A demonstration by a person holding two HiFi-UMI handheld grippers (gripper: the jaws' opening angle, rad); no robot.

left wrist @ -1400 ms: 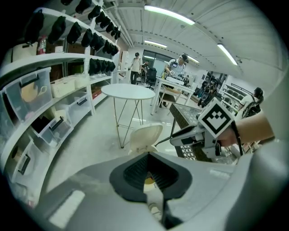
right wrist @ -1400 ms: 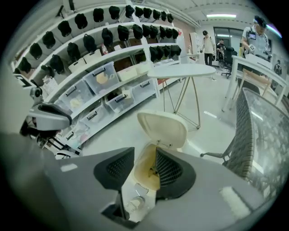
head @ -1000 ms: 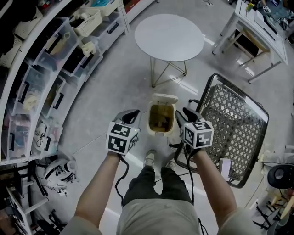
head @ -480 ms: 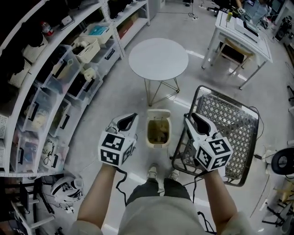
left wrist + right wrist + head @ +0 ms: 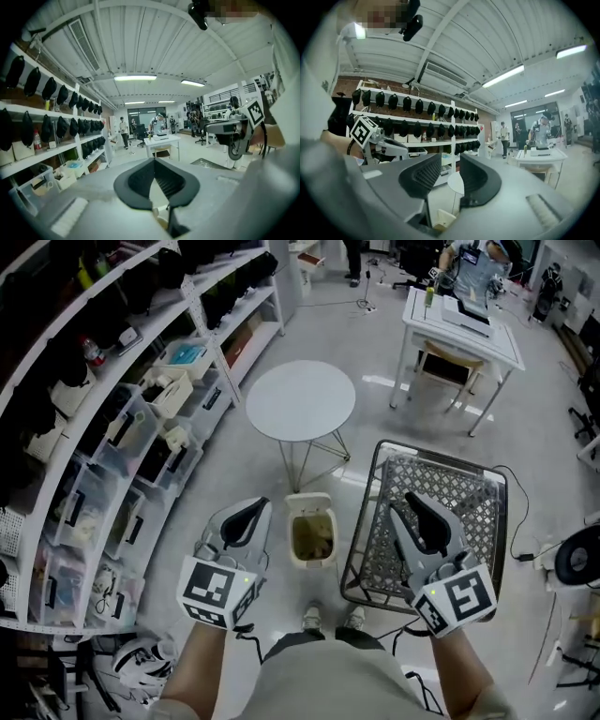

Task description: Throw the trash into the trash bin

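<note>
Left tongs (image 5: 261,507) closed, empty; right tongs (image 5: 408,498) slightly apart, just narrowing on nothing; bin (image 5: 330,540) holding trash (image 5: 312,542) sits between, below.

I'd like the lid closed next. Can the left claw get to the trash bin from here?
Probably yes: the left claw hangs above and beside the trash bin, nothing between them.
</note>
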